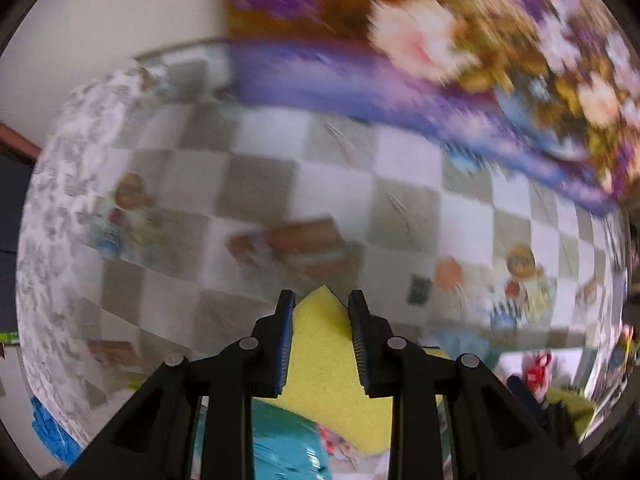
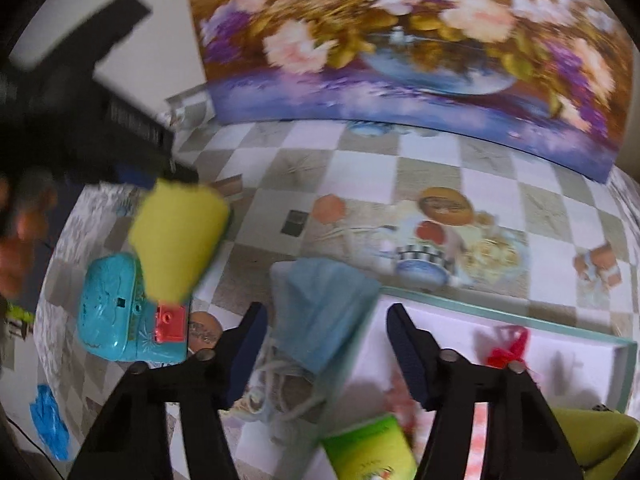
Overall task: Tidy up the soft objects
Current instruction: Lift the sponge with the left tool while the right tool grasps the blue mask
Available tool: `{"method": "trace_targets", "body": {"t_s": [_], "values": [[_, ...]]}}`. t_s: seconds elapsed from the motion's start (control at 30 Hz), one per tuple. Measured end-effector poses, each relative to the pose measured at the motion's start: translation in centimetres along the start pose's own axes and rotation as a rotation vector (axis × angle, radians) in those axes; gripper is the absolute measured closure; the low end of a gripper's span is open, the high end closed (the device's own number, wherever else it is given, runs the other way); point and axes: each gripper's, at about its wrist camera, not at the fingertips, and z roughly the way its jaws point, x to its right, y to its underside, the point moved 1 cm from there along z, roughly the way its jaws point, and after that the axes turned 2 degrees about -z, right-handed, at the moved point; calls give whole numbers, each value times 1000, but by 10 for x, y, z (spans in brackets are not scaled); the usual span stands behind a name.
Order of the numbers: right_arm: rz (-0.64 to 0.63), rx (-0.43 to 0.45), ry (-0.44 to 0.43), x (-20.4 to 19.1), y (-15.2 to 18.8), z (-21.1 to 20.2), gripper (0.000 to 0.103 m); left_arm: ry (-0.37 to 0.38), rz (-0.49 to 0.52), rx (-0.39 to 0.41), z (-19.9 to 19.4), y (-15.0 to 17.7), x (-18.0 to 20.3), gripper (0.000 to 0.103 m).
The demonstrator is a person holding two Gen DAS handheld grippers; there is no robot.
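Left claw pointing down, pinching yellow sponge | right claw spread, tilted over blue mask

Both fisheye views are evenly and softly lit, bright enough for clear colour, with no glare. The left wrist view is heavily motion-blurred: the checkered cloth and the floral painting above it smear into streaks, while the yellow sponge below the cloth stays sharp. The right wrist view is clearer, with mild blur. Soft shadows fall inside the white tray. Straight lines bend near the dark round borders.
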Motion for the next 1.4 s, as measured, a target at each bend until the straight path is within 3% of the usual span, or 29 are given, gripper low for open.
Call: {"method": "trace_targets", "body": {"t_s": [0.1, 0.23, 0.6, 0.83, 1.0, 1.2, 1.4], "values": [[-30, -13, 4, -10, -1, 10, 53, -42, -16, 29, -3, -6, -14, 75], [-63, -47, 52, -17, 0, 27, 54, -61, -38, 26, 6, -14, -25, 75], [-109, -65, 116, -24, 5, 47, 94, -43, -70, -10, 29, -16, -39, 75], [-73, 9, 54, -20, -1, 12, 95, -22, -97, 3, 12, -13, -38, 75], [-46, 64, 46, -17, -1, -29, 95, 4, -104, 53, -28, 1, -29, 75], [-22, 124, 56, -13, 11, -86, 95, 42, -58, 116, -80, 31, 1, 75], [35, 180, 61, 5, 38, -138, 95, 130, -1, 142, -104, 80, 38, 75]]}}
